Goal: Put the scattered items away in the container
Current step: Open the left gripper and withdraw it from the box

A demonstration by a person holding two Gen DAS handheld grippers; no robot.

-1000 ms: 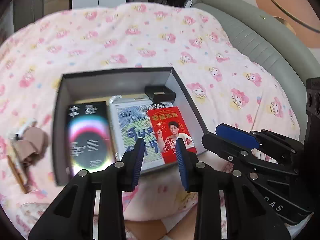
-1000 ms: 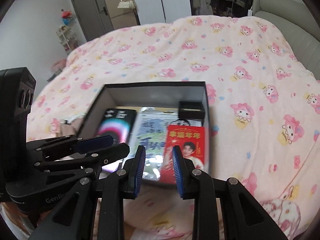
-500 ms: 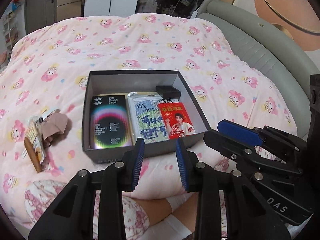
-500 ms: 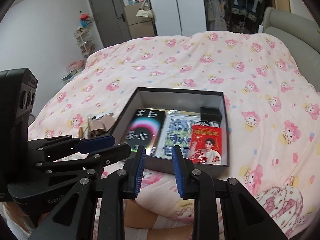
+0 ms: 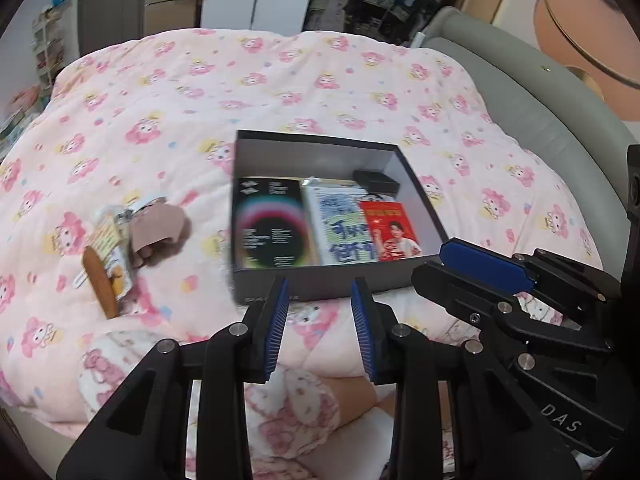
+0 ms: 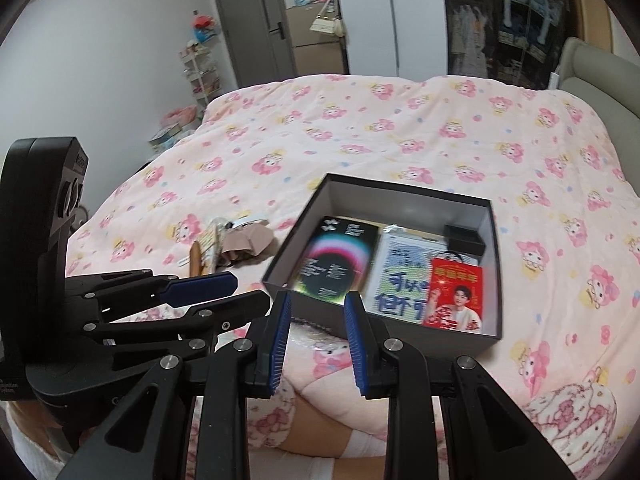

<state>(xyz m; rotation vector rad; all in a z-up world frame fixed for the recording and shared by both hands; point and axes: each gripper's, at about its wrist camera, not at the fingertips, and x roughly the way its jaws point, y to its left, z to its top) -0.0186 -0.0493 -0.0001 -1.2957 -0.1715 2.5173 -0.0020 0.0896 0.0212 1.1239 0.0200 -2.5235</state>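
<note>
Left wrist view, left to right: a small heap of scattered items (image 5: 120,236) lies on the pink patterned bed cover (image 5: 280,92) at left, consisting of a brown stick-shaped piece (image 5: 100,280), a yellow printed packet (image 5: 105,236) and a beige fabric piece (image 5: 158,228); the heap is well apart from the dark open box (image 5: 320,284), which sits at centre. Inside the box, left to right: a black booklet with a coloured ring (image 5: 270,228), a white card with blue lettering (image 5: 344,228), a red card with a portrait (image 5: 390,228), and a small black case (image 5: 376,182) at the far right corner. The left gripper (image 5: 320,328) hovers at the near wall of the box, jaws narrow with a clear gap, nothing between them. The right gripper (image 5: 484,264) appears at right, side-on. Right wrist view: the left gripper (image 6: 200,288) at left, the heap (image 6: 232,244) beyond it, the right gripper (image 6: 316,340) near the box (image 6: 400,340), jaws narrow and empty
</note>
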